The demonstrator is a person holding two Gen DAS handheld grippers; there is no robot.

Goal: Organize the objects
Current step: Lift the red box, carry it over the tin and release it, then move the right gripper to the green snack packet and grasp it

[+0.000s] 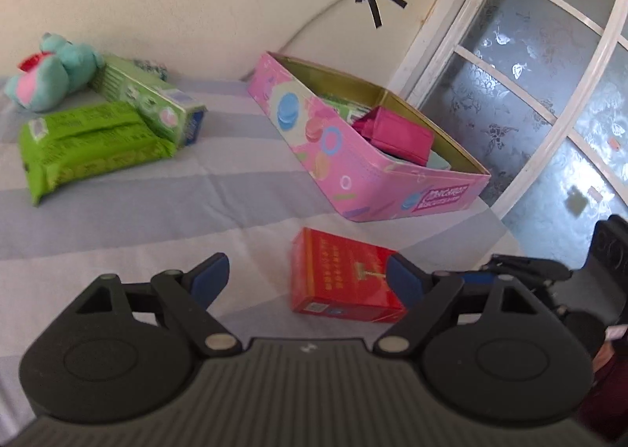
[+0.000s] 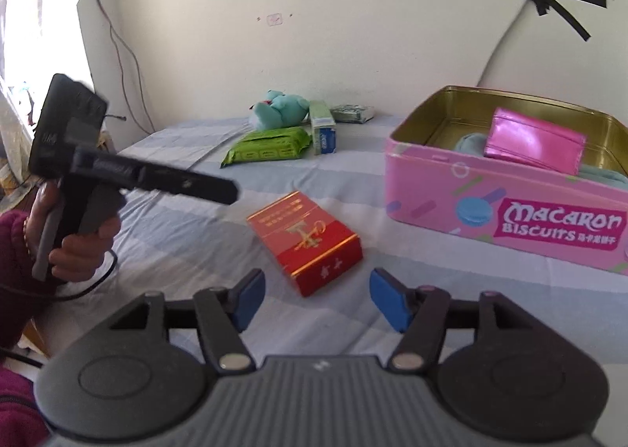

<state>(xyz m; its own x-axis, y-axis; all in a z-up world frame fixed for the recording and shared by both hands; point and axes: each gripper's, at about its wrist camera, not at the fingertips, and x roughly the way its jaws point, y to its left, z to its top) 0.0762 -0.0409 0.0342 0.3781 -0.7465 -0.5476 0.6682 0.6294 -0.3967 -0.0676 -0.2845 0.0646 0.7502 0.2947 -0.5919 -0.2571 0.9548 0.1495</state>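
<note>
**Approach to red box, both grippers empty**

The red box (image 2: 304, 241) is lying flat on the striped bed sheet (image 2: 188, 235), just in front of the pink tin (image 2: 506, 207) and apart from it. The right gripper (image 2: 316, 300) is being held just short of the box with jaws apart and nothing between the pads. The left gripper (image 1: 306, 278) is likewise being held open and empty, its right pad overlapping the box's edge in the left wrist view; contact cannot be told.

Judgement: the box is probably being lined up for transfer into the tin.
- The box's narrow width is best spanned, with pads squared to its long sides.
- Only one gripper is being needed; the other should be kept clear.
- The wallet (image 2: 533, 146) is already occupying tin space, so the free side is to be aimed for.
</note>
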